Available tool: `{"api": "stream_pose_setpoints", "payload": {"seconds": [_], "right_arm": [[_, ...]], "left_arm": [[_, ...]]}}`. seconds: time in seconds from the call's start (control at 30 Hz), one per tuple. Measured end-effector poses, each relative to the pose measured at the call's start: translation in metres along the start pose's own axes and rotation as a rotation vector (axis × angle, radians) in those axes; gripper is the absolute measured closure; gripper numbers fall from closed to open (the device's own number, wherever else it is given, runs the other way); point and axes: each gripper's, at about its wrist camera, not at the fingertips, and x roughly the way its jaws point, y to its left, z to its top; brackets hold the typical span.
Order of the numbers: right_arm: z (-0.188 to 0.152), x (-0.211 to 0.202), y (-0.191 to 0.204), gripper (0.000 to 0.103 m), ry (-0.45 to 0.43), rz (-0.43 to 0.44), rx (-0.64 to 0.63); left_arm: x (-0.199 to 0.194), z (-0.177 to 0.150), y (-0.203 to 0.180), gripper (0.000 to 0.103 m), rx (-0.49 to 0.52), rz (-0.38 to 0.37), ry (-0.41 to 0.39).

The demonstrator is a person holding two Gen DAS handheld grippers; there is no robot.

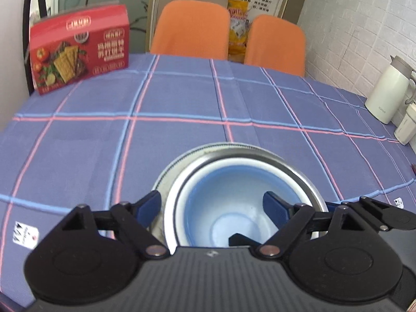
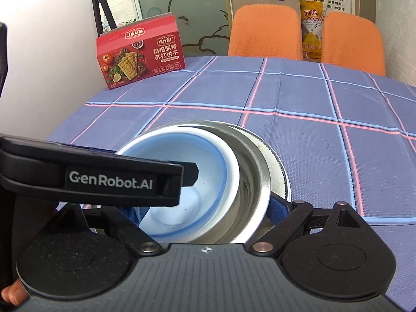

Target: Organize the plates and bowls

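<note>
Left gripper (image 1: 212,208) spread wide, one finger outside the stack, one inside the blue bowl (image 1: 234,208). Right gripper (image 2: 205,208): left finger hidden behind the other device; state undeterminable. Bowl nests in steel bowl (image 2: 256,182) on plate (image 2: 279,166), checked tablecloth (image 1: 182,130) beneath.

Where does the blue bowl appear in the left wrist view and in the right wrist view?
Left wrist: blue bowl sits low, just right of centre, nested in the steel bowl.
Right wrist: blue bowl sits low, left of centre, partly behind the left gripper.
Shared landmark: red cracker box, far left on the table.
</note>
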Motion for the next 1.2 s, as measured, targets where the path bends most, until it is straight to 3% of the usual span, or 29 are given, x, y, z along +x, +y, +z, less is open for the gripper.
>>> {"api": "stream_pose_setpoints", "payload": {"seconds": [0.07, 0.33, 0.77, 0.97, 1.1, 1.2], "right_arm": [[0.001, -0.002, -0.002, 0.024, -0.008, 0.006, 0.015], [0.005, -0.024, -0.013, 0.024, -0.072, -0.022, 0.03], [-0.003, -0.053, -0.052, 0.024, -0.166, -0.145, 0.14], [-0.017, -0.073, -0.059, 0.024, -0.232, -0.235, 0.157], [-0.04, -0.086, -0.068, 0.023, -0.248, -0.291, 0.194], [-0.063, -0.095, -0.075, 0.023, -0.26, -0.323, 0.245]], "left_arm": [[-0.006, 0.003, 0.004, 0.004, -0.014, 0.007, -0.021], [-0.029, 0.014, 0.016, 0.002, -0.054, 0.021, -0.106], [-0.057, -0.005, -0.027, 0.001, -0.03, -0.022, -0.189], [-0.078, -0.033, -0.053, 0.001, 0.023, -0.025, -0.223], [-0.096, -0.069, -0.073, 0.001, 0.09, -0.082, -0.237], [-0.103, -0.097, -0.087, 0.001, 0.151, -0.08, -0.247]]}}
